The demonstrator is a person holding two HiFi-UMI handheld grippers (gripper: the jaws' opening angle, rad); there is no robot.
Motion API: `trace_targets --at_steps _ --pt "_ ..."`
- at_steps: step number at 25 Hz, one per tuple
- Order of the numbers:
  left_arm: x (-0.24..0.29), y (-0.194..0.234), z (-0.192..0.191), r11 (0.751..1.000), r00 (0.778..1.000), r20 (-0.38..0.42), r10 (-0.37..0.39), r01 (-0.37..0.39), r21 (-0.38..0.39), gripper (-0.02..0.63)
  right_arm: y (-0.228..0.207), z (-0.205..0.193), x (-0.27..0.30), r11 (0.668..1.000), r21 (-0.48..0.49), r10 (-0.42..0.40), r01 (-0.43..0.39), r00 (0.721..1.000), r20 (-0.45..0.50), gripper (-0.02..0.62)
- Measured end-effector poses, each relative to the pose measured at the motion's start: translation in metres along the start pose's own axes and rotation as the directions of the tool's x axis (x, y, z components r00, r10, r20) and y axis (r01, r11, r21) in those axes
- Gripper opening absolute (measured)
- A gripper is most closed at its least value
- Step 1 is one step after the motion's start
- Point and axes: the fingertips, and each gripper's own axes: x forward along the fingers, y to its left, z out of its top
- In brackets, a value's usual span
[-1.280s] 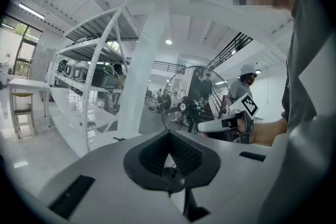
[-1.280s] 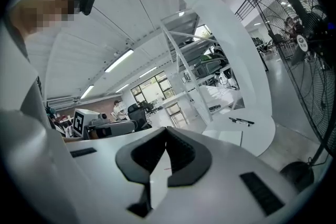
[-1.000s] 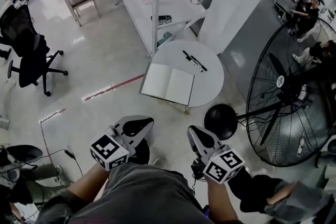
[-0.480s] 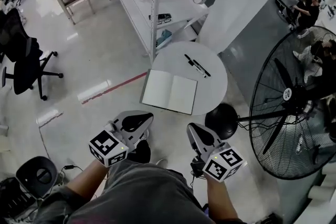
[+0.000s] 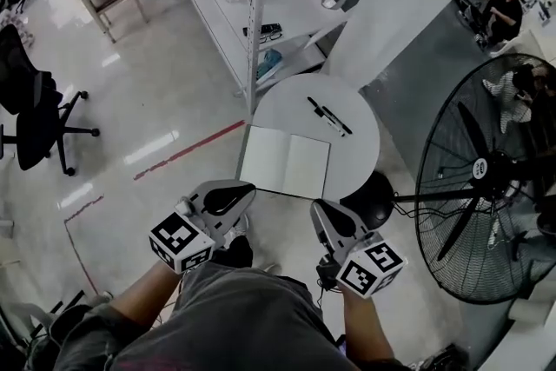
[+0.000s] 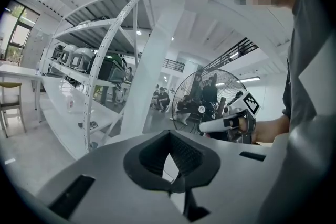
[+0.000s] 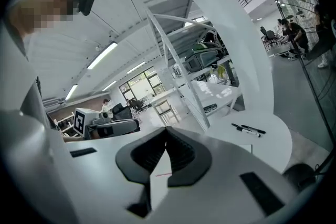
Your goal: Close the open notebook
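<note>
The open notebook [image 5: 285,162] lies flat with blank white pages on the near edge of a small round white table [image 5: 347,148]. Two black pens [image 5: 328,115] lie behind it on the table and show again as pens [image 7: 248,129] in the right gripper view. My left gripper [image 5: 239,194] and right gripper [image 5: 323,211] are held side by side in front of me, just short of the notebook and not touching it. Both are shut with nothing between the jaws. In the left gripper view the left gripper [image 6: 169,135] points past the shelves.
A large standing fan [image 5: 486,178] rises at the right, its round black base [image 5: 372,194] beside the table. A white shelving rack [image 5: 261,13] and a white column [image 5: 400,4] stand behind the table. An office chair [image 5: 30,113] is far left.
The table and notebook have come closer to the grippers in the head view as I walked toward them. Both grippers stayed shut and kept their places side by side.
</note>
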Motion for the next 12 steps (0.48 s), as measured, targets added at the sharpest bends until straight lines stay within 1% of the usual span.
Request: trace_targets --at_steps 12 --pt "0.004 0.061 0.011 0.999 0.999 -0.016 -0.033 0.033 -0.010 0.009 -0.009 0.011 0.053 0.998 0.009 -0.064 0.064 0.998 -0.013 0.017"
